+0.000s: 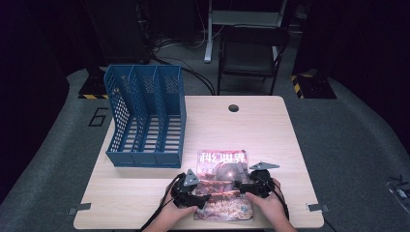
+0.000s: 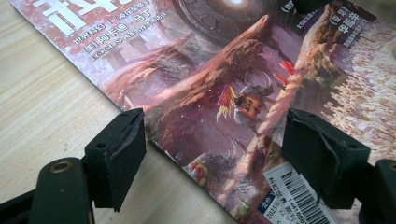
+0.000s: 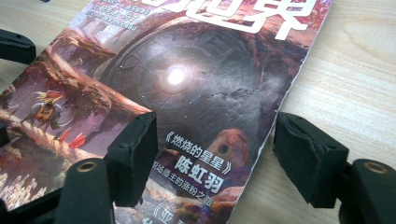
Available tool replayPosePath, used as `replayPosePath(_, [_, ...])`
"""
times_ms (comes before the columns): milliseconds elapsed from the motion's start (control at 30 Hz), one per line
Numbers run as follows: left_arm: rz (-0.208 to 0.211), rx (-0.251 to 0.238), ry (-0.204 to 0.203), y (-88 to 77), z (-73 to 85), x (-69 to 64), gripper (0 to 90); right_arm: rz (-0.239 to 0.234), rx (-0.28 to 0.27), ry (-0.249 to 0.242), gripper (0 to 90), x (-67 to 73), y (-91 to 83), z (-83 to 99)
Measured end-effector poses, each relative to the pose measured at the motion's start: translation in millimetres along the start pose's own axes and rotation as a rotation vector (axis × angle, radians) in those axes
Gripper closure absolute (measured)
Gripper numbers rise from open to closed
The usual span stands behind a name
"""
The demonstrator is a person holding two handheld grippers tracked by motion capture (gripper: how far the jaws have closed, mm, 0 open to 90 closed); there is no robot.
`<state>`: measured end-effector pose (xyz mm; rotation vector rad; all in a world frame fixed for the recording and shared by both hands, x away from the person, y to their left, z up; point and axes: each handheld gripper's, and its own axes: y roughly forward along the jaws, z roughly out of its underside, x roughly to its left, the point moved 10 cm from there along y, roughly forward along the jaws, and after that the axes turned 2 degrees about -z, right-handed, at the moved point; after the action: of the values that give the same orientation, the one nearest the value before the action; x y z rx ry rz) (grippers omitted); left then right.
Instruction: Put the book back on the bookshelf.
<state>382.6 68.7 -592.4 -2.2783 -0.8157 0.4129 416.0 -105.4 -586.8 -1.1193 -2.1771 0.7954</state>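
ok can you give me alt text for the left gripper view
A glossy magazine with a reddish fantasy-art cover lies flat on a pale wooden table, with the left gripper poised over its near edge. The two black jaws stand wide open, one over bare wood beside the magazine's edge, the other over the cover by a white barcode label.

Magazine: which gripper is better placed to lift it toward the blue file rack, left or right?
Left, probably. Both the left gripper and right gripper straddle an edge of the magazine with open jaws, but the file rack stands on the left's side.
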Motion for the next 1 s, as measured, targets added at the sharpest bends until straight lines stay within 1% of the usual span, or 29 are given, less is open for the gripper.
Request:
replayPosePath(33, [-0.01,-0.009,0.001,0.5,-0.3,0.4,21.7,0.004,0.001,-0.002,29.7,0.0,0.2,0.0])
replayPosePath(67, [-0.008,-0.005,0.01,-0.1,0.2,0.9,21.7,0.004,0.001,-0.002,29.7,0.0,0.2,0.0])
replayPosePath(100, [-0.012,-0.022,-0.007,1.0,-0.6,-0.2,21.7,0.004,-0.002,0.0,29.3,0.1,0.5,-0.2])
replayPosePath(133, [-0.01,-0.023,-0.006,0.8,-0.1,-0.4,21.6,0.005,-0.002,0.003,28.8,0.3,0.6,-0.3])
replayPosePath(167, [-0.006,-0.02,0.005,0.2,0.6,0.2,21.6,0.005,-0.004,-0.003,28.1,0.2,0.9,-0.5])
replayPosePath(200, [-0.006,-0.033,-0.002,0.8,0.4,-0.2,21.5,0.008,-0.008,-0.003,27.7,0.3,1.2,-0.8])
replayPosePath(267, [0.001,-0.053,-0.001,1.2,0.3,-0.5,21.5,0.013,-0.002,0.01,25.8,1.8,1.7,-0.5])
replayPosePath(300, [-0.002,-0.059,-0.001,1.4,0.2,-0.3,21.5,0.016,-0.003,0.017,25.7,2.1,1.9,-0.6])
replayPosePath(367, [-0.001,-0.058,-0.001,1.3,0.4,-0.4,21.5,0.018,-0.005,0.024,25.7,2.4,2.1,-0.9])
replayPosePath(433, [-0.003,-0.059,-0.004,1.4,0.4,-0.5,21.5,0.018,-0.008,0.052,25.6,2.6,2.0,-1.5])
replayPosePath(500, [0.001,-0.052,-0.003,0.8,0.9,-0.9,21.6,0.0,-0.017,0.087,25.5,2.9,1.7,-2.6])
replayPosePath(533, [-0.003,-0.051,-0.004,0.8,1.0,-0.6,21.6,-0.014,-0.025,0.115,25.5,2.2,1.2,-3.4])
replayPosePath(600, [-0.016,-0.063,-0.009,1.8,0.1,-0.3,21.6,-0.027,-0.027,0.142,25.7,2.4,0.7,-3.6])
replayPosePath(767, [-0.015,-0.06,-0.011,1.7,0.2,-0.6,21.7,-0.032,-0.03,0.157,28.1,0.9,0.0,-4.2])
replayPosePath(900, [-0.015,-0.061,-0.011,1.7,0.2,-0.6,21.7,-0.049,-0.032,0.175,28.8,1.2,-1.9,-5.3])
replayPosePath(967, [-0.015,-0.06,-0.011,1.6,0.3,-0.6,21.7,-0.051,-0.035,0.175,28.9,1.4,-2.6,-5.9])
replayPosePath(1000, [-0.015,-0.061,-0.011,1.7,0.2,-0.6,21.7,-0.058,-0.046,0.173,29.3,1.6,-4.3,-7.8])
